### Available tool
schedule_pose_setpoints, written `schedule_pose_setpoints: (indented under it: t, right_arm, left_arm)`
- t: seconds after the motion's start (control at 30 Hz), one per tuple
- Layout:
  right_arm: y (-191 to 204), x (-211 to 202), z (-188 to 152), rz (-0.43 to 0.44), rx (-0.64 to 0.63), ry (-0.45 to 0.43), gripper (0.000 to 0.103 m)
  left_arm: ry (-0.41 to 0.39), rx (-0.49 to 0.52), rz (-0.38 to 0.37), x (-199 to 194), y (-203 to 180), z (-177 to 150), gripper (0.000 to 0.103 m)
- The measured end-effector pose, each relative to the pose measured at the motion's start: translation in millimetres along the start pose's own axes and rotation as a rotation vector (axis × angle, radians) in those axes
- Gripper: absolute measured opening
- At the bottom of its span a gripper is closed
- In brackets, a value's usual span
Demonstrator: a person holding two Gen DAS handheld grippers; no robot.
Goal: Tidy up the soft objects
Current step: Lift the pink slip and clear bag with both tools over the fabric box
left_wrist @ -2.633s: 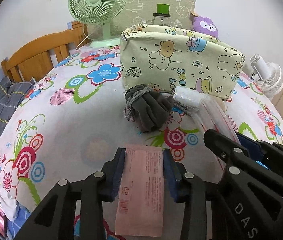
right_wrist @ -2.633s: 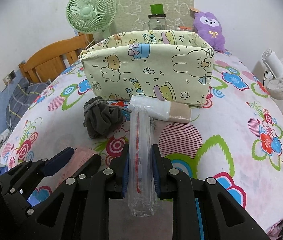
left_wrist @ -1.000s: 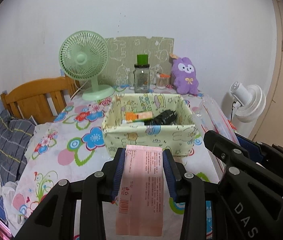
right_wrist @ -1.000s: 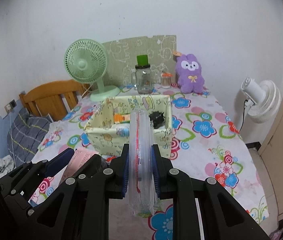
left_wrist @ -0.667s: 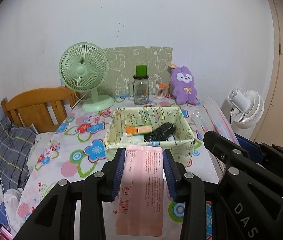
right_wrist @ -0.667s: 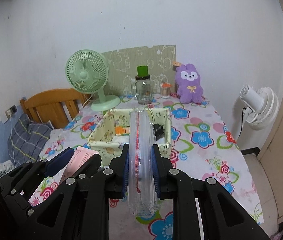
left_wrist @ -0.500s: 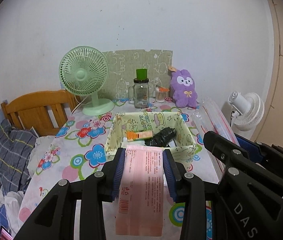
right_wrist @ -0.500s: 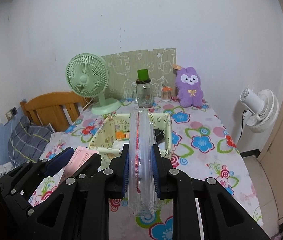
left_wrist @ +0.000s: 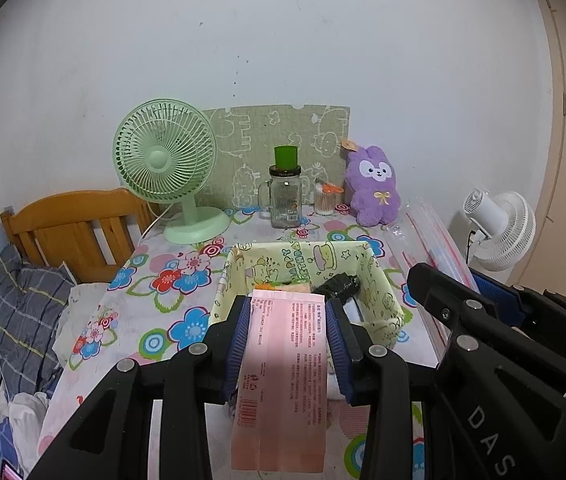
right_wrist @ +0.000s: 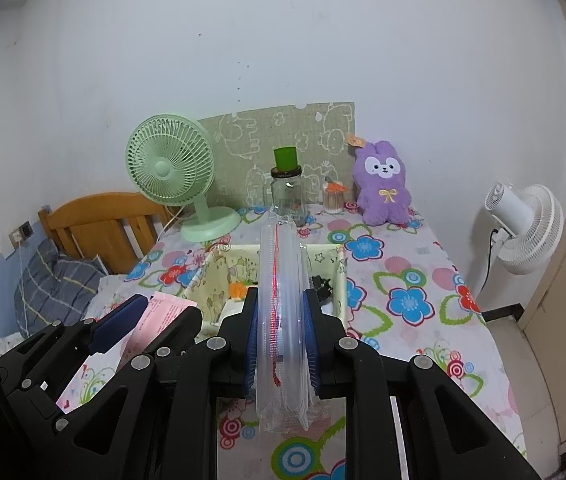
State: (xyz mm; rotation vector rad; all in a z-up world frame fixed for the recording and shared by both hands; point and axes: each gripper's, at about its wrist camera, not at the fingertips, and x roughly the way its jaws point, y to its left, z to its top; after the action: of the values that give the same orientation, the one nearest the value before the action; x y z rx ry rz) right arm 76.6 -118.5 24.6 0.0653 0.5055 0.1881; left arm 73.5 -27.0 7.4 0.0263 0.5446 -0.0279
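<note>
A: What does the left gripper (left_wrist: 287,316) hold?

B: Its blue pads are pressed on both sides of a flat pink packet (left_wrist: 283,364) with small print. The packet is in the air, in front of the near wall of the fabric basket (left_wrist: 383,280).

A: And the right gripper (right_wrist: 281,320)?

B: It is clamped on a clear plastic bag with a red line (right_wrist: 281,300), held on its edge. The bag reaches forward over the near rim of the basket.

A: Where does the basket stand?

B: On the table (right_wrist: 423,320) with the flower cloth, about in the middle between the left and right edges. Inside I see something orange (right_wrist: 237,290) and something black (left_wrist: 337,284); what they are I cannot tell.

A: What is along the far edge?

B: A green fan (left_wrist: 165,156) near the far left corner, then a glass jar (left_wrist: 285,196) with a green lid, a small container (left_wrist: 325,200), and a purple plush rabbit (left_wrist: 373,188) toward the far right corner. A white fan (right_wrist: 523,228) stands beyond the right edge, and a wooden bed frame (left_wrist: 71,228) is beyond the left edge.
</note>
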Motion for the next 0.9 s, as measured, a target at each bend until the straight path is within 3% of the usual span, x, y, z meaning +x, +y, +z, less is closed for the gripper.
schedule_pose_setpoints:
  t: [0.9]
  right_arm:
    - [-10.1,71.3,32.7,0.002,0.015,0.007,0.024]
  left_arm:
    - [0.002,-0.005,0.017,63.0,7.4,30.0,0.039]
